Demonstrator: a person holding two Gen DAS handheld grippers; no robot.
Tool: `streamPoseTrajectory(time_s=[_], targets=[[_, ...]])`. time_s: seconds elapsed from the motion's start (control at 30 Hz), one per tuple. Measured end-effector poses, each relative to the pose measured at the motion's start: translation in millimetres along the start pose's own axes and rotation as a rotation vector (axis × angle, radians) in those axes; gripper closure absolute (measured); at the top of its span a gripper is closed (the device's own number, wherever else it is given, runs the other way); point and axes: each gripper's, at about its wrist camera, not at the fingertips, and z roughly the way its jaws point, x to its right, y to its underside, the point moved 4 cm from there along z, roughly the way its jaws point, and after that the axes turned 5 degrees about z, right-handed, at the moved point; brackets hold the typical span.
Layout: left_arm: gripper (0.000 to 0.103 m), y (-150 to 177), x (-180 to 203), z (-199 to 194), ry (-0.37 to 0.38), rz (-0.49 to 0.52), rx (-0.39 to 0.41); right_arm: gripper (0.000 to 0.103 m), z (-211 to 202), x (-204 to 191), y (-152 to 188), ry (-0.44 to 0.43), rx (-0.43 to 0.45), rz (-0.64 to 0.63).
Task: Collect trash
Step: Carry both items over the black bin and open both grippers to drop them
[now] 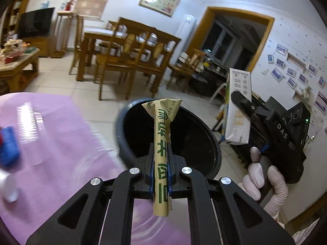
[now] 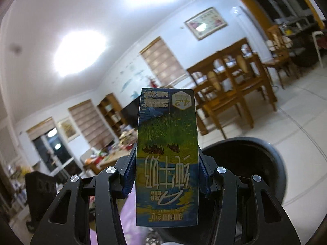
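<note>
Starting at nine o'clock in your left wrist view, a purple table (image 1: 51, 126) carries a blurred blue object (image 1: 8, 146). Your left gripper (image 1: 161, 175) has its fingers pinched nearly together on a tan sachet (image 1: 161, 143), which stands upright over the dark bin (image 1: 169, 138) just beyond the table edge. At three o'clock, your right gripper (image 1: 245, 106), in a gloved hand (image 1: 263, 175), is clamped on a milk carton (image 1: 238, 108) beside the bin. From your right wrist view, the fingers (image 2: 128, 175) press both sides of that carton (image 2: 167, 155), bin rim (image 2: 273, 163) at four o'clock.
</note>
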Motion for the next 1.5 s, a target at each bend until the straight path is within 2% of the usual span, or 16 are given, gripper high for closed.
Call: streamPoseTrajectory(time_s=[0.1, 0.2, 0.4, 0.77, 1.13, 1.2, 1.27, 1.33, 1.4, 1.43, 1.47, 1.5], targets=[[0.093, -5.0, 12.3, 36.4, 0.039, -0.003, -0.047, 0.053, 7.1, 31.1, -4.2, 0.03, 0.007, 0.027], [0.093, -8.6, 19.3, 63.9, 0.048, 0.008, -0.087, 0.053, 15.5, 54.5, -7.4, 0.051, 0.003, 0.037], [0.093, -2.5, 21.1, 88.5, 0.039, 0.011, -0.152, 0.053, 44.1, 87.5, -9.4, 0.074, -0.028, 0.053], [0.093, -3.2, 28.8, 99.2, 0.025, 0.026, -0.181, 0.052, 73.2, 89.2, -1.5, 0.067, -0.074, 0.062], [0.092, -2.0, 38.2, 100.1, 0.0, 0.07, -0.166, 0.051, 66.7, 72.9, 9.4, 0.063, -0.089, 0.047], [0.09, -2.3, 39.2, 99.7, -0.014, 0.081, -0.161, 0.047, 67.9, 71.9, 9.5, 0.055, -0.094, 0.048], [0.089, -3.2, 39.8, 99.7, -0.031, 0.095, -0.158, 0.037, 66.2, 68.9, 9.8, 0.055, -0.09, 0.042], [0.082, -3.2, 40.3, 99.4, -0.049, 0.104, -0.157, 0.036, 64.3, 66.3, 9.7, 0.047, -0.088, 0.043], [0.062, -3.6, 39.4, 98.6, -0.058, 0.098, -0.153, 0.031, 62.7, 63.2, 10.0, 0.045, -0.087, 0.034], [0.041, -4.9, 38.6, 96.5, -0.072, 0.096, -0.141, 0.029, 61.4, 61.5, 10.5, 0.044, -0.084, 0.029], [0.025, -5.9, 38.5, 94.2, -0.084, 0.098, -0.126, 0.028, 60.1, 60.2, 10.4, 0.042, -0.081, 0.028], [0.021, -7.4, 38.5, 91.2, -0.097, 0.102, -0.108, 0.027, 58.9, 58.8, 11.0, 0.038, -0.08, 0.027]])
